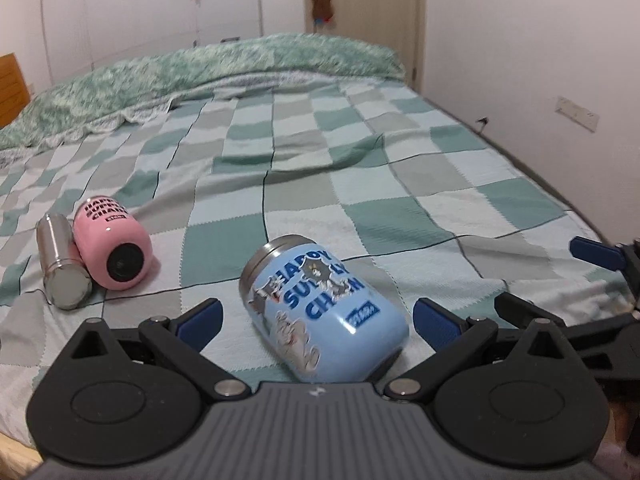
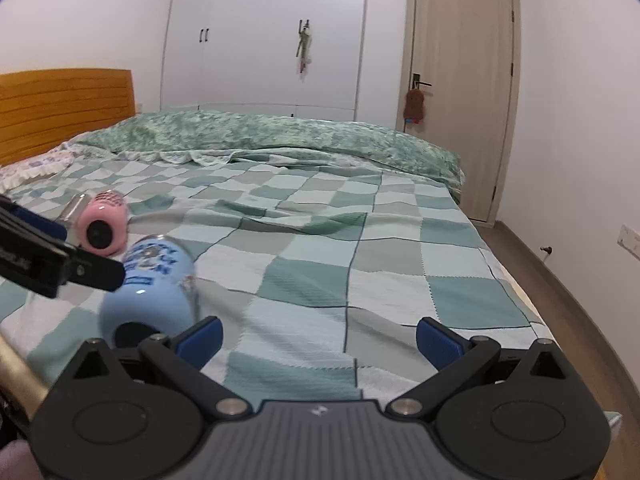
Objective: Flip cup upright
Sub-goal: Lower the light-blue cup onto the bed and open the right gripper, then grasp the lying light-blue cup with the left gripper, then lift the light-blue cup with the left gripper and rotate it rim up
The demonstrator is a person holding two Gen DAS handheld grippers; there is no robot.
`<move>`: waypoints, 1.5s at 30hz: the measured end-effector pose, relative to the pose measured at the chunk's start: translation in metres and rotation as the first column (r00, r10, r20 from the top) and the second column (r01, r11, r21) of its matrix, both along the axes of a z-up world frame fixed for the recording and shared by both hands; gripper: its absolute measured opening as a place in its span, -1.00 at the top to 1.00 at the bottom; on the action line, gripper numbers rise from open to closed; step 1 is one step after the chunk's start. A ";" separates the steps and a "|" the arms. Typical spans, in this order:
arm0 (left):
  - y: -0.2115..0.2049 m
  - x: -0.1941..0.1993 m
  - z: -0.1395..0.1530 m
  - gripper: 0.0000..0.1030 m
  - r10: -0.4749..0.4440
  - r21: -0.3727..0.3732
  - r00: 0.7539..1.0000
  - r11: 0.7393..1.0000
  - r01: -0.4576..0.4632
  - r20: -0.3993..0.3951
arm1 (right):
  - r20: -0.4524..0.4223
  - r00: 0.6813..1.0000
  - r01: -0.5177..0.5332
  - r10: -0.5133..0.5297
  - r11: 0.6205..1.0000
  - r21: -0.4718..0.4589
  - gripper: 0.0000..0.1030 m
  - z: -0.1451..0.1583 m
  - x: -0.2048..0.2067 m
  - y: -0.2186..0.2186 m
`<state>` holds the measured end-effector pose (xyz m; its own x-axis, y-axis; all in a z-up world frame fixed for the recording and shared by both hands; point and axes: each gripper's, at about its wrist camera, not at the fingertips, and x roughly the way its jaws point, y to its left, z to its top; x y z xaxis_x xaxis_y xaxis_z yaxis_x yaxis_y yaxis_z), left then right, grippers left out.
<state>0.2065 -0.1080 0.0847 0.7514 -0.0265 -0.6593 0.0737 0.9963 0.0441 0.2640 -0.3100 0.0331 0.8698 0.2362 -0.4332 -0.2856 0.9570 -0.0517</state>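
— Checked green-and-grey bedspread point(image 1: 360, 160) is your surface. Where's the cup?

— Your light-blue cartoon-printed steel cup point(image 1: 320, 312) lies on its side, base towards you, between your left gripper point(image 1: 316, 320)'s spread fingers, ready for you to clamp.

— And your right gripper point(image 2: 318, 336)?

— Spread too, grasping nothing, just right of that cup, leaving it room.

A wide bed with a green-and-grey checked cover point(image 2: 360, 240) fills the white-walled room, a slatted orange wooden headboard point(image 2: 64, 108) at its end. Behind stand a tall white wardrobe point(image 2: 264, 40) and a beige panelled door point(image 2: 460, 92).
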 end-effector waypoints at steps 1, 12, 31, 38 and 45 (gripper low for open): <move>-0.002 0.007 -0.002 -1.00 0.015 0.005 1.000 1.000 -0.015 -0.009 | 0.000 1.000 0.000 0.000 1.000 0.006 -1.00 -0.002 0.005 -0.001; -0.020 0.063 -0.029 -1.00 0.108 0.110 0.988 0.989 -0.097 -0.106 | -0.005 1.000 0.030 -0.030 0.998 0.058 -1.00 -0.020 0.050 -0.006; -0.007 0.070 -0.033 -0.97 -0.136 0.167 0.969 0.971 0.171 -0.206 | -0.018 0.999 -0.026 0.028 0.994 0.106 -1.00 -0.033 0.058 -0.001; 0.008 0.096 -0.035 -0.98 0.035 0.066 0.968 0.998 -0.019 -0.250 | -0.013 0.999 -0.030 0.032 0.993 0.113 -1.00 -0.032 0.057 0.002; 0.023 0.106 -0.042 -0.73 0.050 -0.066 0.944 0.995 -0.076 -0.325 | -0.013 1.000 -0.020 0.022 0.993 0.119 -1.00 -0.031 0.056 0.000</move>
<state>0.3130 -0.0853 0.0428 0.5003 -0.0458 -0.8646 0.0084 0.9988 -0.0480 0.3202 -0.3102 0.0019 0.8583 0.3048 -0.4128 -0.3054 0.9499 0.0666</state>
